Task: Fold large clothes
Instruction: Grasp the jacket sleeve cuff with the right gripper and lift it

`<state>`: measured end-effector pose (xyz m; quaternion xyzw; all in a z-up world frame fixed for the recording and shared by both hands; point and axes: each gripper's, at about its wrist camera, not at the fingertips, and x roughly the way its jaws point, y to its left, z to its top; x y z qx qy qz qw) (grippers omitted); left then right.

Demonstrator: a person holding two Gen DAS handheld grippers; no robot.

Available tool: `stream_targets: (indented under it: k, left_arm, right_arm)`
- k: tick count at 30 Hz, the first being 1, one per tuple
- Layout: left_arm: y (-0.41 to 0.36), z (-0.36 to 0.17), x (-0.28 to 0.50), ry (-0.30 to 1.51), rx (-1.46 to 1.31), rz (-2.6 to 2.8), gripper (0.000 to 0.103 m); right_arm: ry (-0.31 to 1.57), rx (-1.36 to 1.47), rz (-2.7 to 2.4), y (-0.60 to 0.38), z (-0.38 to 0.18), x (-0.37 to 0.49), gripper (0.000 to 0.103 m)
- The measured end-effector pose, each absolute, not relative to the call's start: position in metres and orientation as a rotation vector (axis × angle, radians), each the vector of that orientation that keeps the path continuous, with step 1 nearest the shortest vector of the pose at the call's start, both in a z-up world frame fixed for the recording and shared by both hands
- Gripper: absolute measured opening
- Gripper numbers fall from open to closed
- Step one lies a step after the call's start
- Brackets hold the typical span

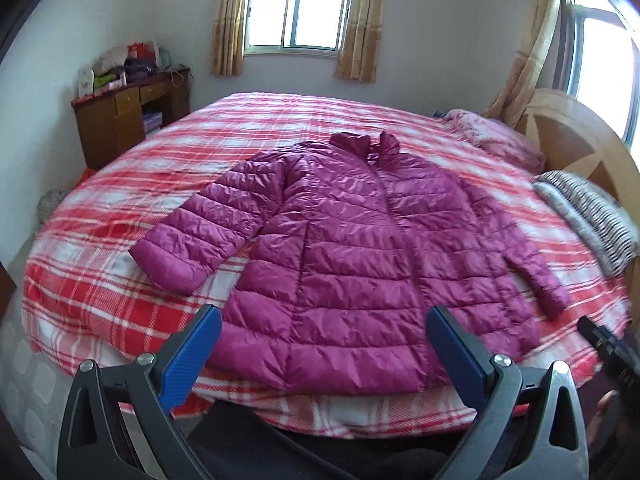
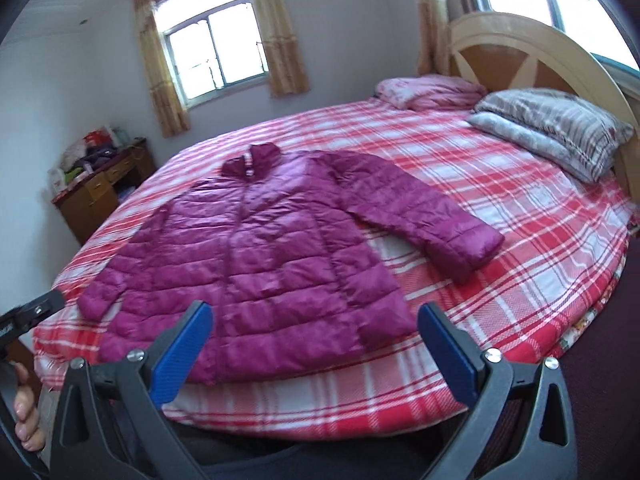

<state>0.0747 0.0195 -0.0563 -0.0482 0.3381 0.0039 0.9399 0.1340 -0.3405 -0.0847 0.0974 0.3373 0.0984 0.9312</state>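
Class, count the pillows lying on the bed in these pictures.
2: a pink floral pillow by the headboard, and a grey striped pillow beside it, nearer the camera. Others may be hidden.

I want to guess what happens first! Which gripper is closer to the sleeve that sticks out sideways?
Probably the left gripper: the jacket has its spread sleeve on that side. The right gripper faces the hem, equally open, with the other sleeve farther off.

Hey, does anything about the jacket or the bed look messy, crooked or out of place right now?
Nothing stands out. The purple jacket lies flat and face up on the plaid bedspread, sleeves spread, collar toward the far window. Both the left gripper and right gripper hang open near its hem.
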Motion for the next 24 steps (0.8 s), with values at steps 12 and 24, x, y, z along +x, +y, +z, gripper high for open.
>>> stream_targets:
  k: [12,24]
  left_arm:
    - [-0.013,-0.094,0.196,0.574,0.096,0.086,0.102]
    - [0.013,-0.145,0.298,0.675,0.035,0.181,0.102]
  right_arm:
    - [0.858,0.402,-0.093,-0.446,-0.15,0.247,0.091]
    - [0.933,0.365,-0.05,-0.451,-0.173,0.296,0.024]
